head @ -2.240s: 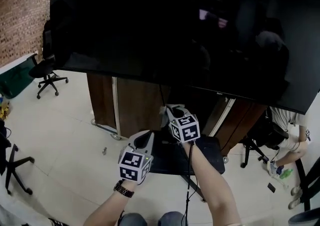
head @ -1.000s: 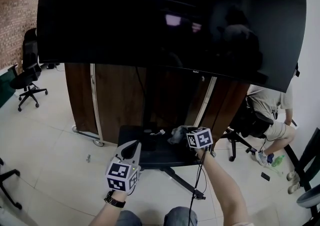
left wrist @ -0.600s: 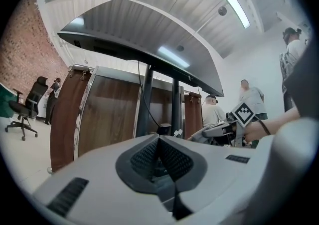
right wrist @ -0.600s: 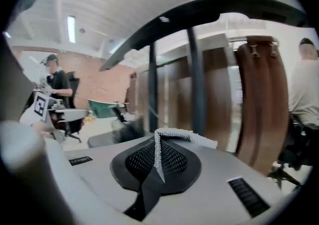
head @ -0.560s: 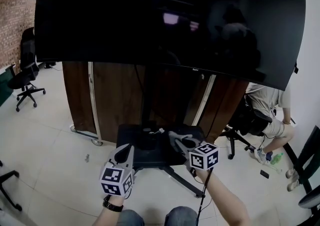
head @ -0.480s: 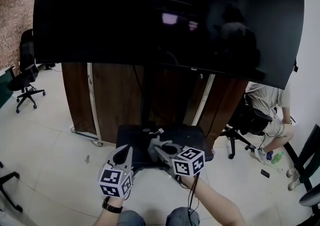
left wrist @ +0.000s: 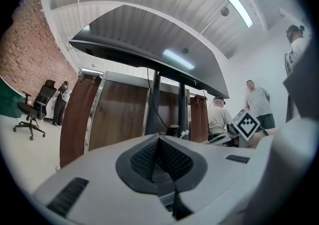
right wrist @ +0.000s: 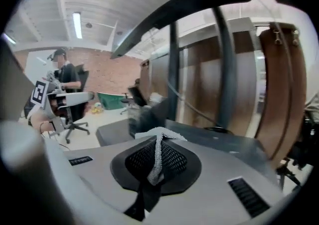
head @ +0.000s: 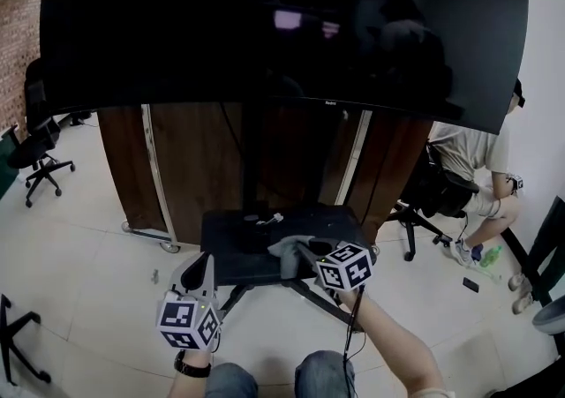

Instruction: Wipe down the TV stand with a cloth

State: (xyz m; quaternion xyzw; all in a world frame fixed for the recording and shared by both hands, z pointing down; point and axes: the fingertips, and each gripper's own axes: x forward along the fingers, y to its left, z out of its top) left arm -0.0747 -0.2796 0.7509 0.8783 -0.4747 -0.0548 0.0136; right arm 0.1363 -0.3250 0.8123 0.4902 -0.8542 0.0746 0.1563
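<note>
The TV stand's black base shelf (head: 229, 242) lies low under the big dark TV (head: 282, 26). My right gripper (head: 300, 252) is shut on a grey cloth (head: 289, 248), which rests on the shelf's front right part. In the right gripper view a white-grey fold of the cloth (right wrist: 158, 154) is pinched between the closed jaws, with the shelf (right wrist: 219, 141) just beyond. My left gripper (head: 199, 269) hangs in front of the shelf's left front corner, off the surface, jaws shut with nothing in them (left wrist: 160, 158).
A small white-tipped item (head: 267, 221) and a cable lie at the shelf's back by the black post (head: 251, 158). Brown wooden panels (head: 190, 167) stand behind. Office chairs (head: 31, 153) are at far left; a seated person (head: 468, 167) is at right. Stand legs (head: 309, 295) spread over the floor.
My right gripper swept the cloth from the shelf's back right toward the front, then slightly right again. The left gripper dropped lower and nearer to me. The view shifted.
</note>
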